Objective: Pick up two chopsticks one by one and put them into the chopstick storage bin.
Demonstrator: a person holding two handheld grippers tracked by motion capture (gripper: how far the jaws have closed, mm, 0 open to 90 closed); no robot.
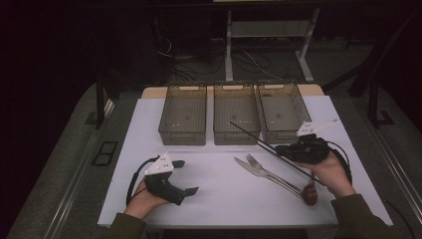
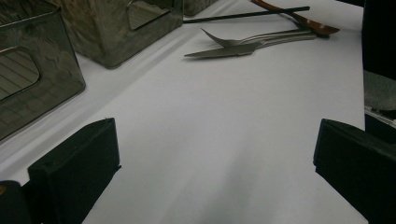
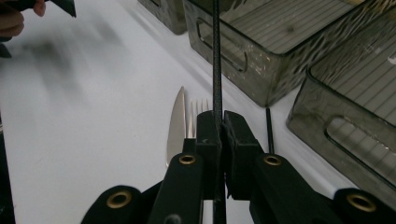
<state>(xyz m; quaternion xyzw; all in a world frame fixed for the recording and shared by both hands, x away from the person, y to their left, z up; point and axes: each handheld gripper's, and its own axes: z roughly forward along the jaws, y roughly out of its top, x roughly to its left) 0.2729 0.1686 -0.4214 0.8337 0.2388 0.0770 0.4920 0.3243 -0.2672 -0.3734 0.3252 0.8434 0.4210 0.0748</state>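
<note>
Your right gripper [image 1: 287, 148] is clamped on a thin black chopstick [image 1: 249, 133]. In the right gripper view the two jaws are pressed together with the stick [image 3: 217, 56] pinched between them, and it runs on straight up toward twelve o'clock, past the wall of a bin [image 3: 252, 70]. From the high view the held chopstick slants from your right hand [image 1: 331, 172] toward ten o'clock, its far tip reaching over the front of the middle bin [image 1: 236, 113].

A second chopstick [image 1: 293, 167] lies on the white surface [image 1: 219, 189], just beside the held one; its end shows in the right gripper view [image 3: 269, 128] at the right of the jaws.

A knife [image 1: 254, 169] and a fork [image 1: 263, 169] lie side by side on the surface, at about nine o'clock from your right gripper, handles pointing toward four o'clock. At their handle end sits a brown wooden spoon [image 1: 309, 194], just beside your right hand.

Three clear bins stand in a row at twelve o'clock on the surface: left [image 1: 183, 114], middle, and right [image 1: 283, 110].

Your left gripper [image 1: 186, 177] is released, jaws spread wide, and holds nothing. It rests on the surface at about seven o'clock, well apart from the cutlery. In the left gripper view the knife [image 2: 224, 51] and fork [image 2: 243, 39] lie far ahead.
</note>
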